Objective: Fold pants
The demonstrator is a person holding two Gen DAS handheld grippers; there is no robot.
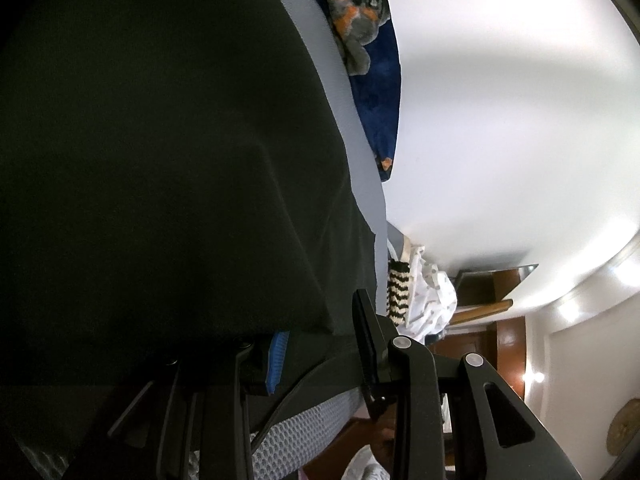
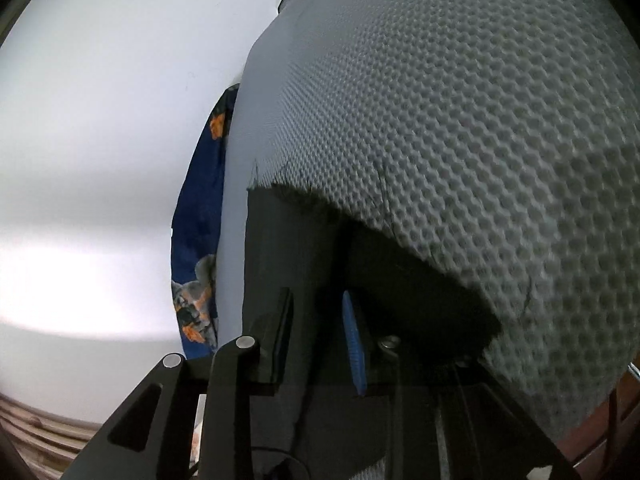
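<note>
Dark pants (image 1: 160, 160) hang right in front of your left gripper (image 1: 320, 352), whose fingers pinch a fold of the cloth between them. Your right gripper (image 2: 316, 340) likewise clamps the pants (image 2: 304, 260), just below a grey honeycomb-textured surface (image 2: 480, 140). Beyond both grippers, a blue blanket with orange patches (image 1: 380, 100) lies against a white wall (image 1: 520, 120).

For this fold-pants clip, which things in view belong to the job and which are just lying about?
Part of the job:
- black pants
- left hand-held gripper, with the pants fabric between its fingers
- right hand-held gripper, likewise
- grey textured mat under the pants

Lying about:
- blue patterned cloth
- white dotted garment
- black-and-white zigzag item
</note>
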